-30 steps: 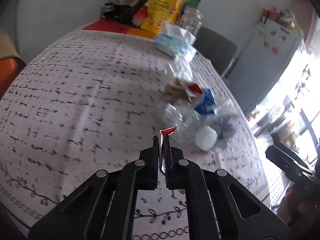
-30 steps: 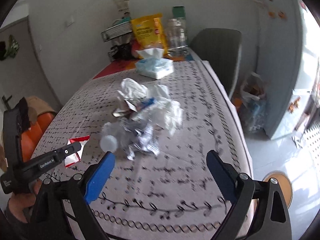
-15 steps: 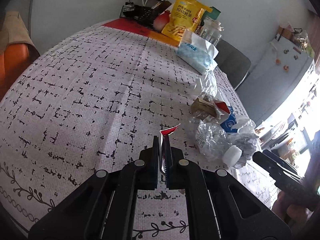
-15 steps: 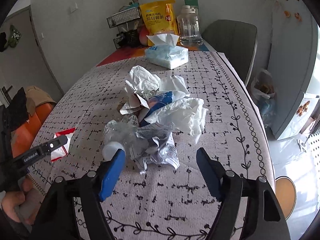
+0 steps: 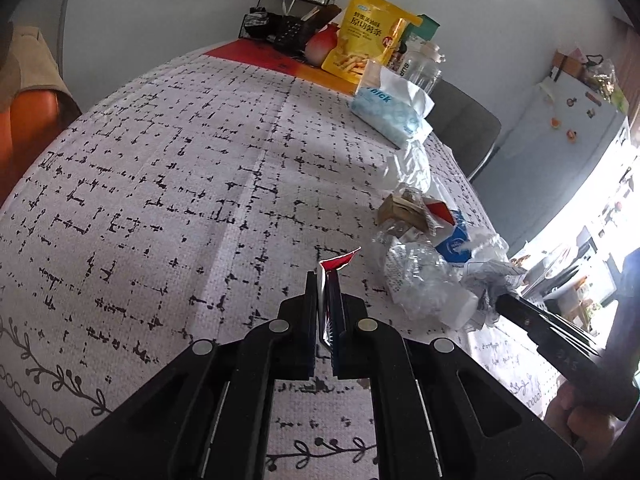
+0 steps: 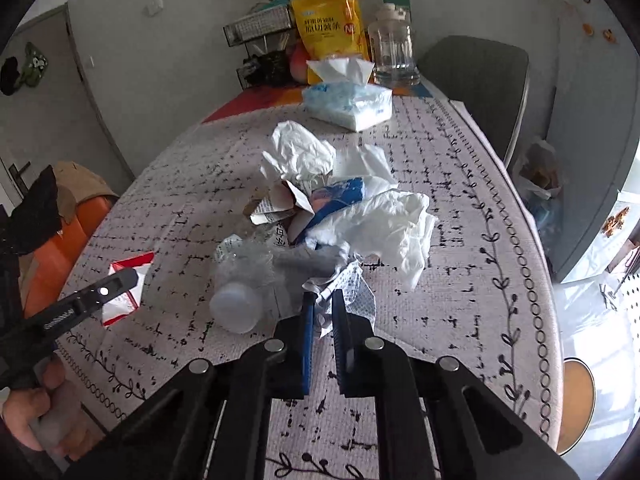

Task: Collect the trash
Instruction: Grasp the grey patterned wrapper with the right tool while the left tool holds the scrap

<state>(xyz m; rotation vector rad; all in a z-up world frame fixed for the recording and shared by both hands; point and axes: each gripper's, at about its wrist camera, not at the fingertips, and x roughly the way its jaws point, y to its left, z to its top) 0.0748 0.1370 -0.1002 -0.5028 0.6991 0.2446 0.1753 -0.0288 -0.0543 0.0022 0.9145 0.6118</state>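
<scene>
My left wrist view angled down across the tablecloth (image 5: 168,168), my right likewise, closer, both sharing the trash pile (image 6: 320,232).

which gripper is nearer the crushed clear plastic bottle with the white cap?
Right. The right gripper is closing on a crumpled printed wrapper right beside the crushed clear plastic bottle; the left gripper, holding a red-and-white packet, sits farther off.

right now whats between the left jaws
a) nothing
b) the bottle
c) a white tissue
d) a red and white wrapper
d: the left gripper is shut on the flat red and white wrapper, apart from the trash pile where the bottle lies.
</scene>
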